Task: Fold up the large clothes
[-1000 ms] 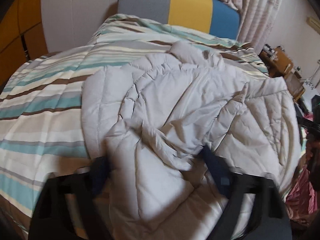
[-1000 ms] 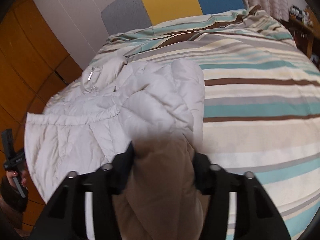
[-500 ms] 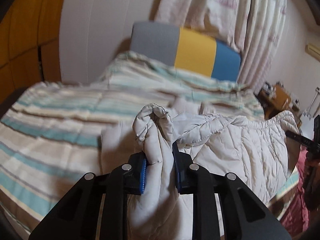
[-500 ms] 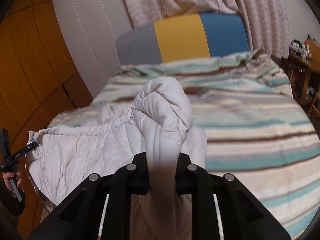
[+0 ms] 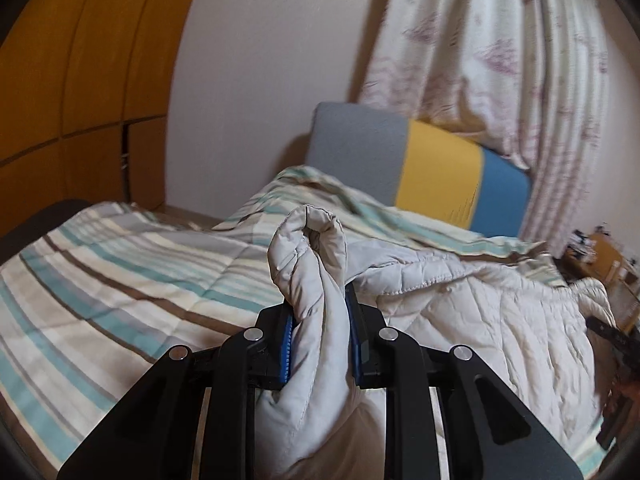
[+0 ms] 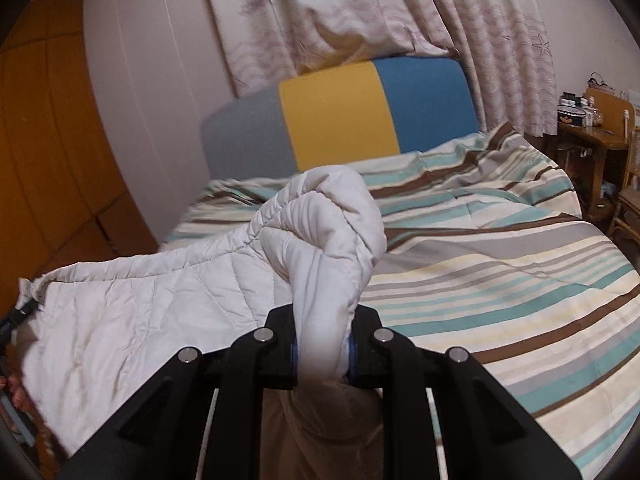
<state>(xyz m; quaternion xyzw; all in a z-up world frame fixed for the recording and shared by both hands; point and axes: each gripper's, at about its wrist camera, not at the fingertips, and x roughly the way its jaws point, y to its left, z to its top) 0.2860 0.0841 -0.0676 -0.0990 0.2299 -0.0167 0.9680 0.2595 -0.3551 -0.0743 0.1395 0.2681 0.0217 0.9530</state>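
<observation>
**Both grippers clamped on the jacket hem, edge raised off the bed**

Nearest, the left gripper (image 5: 318,336) has its blue pads pressed onto a bunched fold of the pale quilted jacket (image 5: 460,312), and the right gripper (image 6: 322,350) pinches a thicker wad of the same garment; a second ago both sets of fingers stood spread around cloth that lay flat, so the grasp and lift are new. Between the two holds the hem hangs stretched, while the rest of the jacket trails onto the striped duvet (image 6: 500,272), towards the bed's left half. Beyond stand the grey, yellow and blue headboard (image 6: 340,116) and the patterned curtains (image 6: 360,12). With the edge up, it is probably ready to be carried over for a fold; the bulky padding may slip.
</observation>
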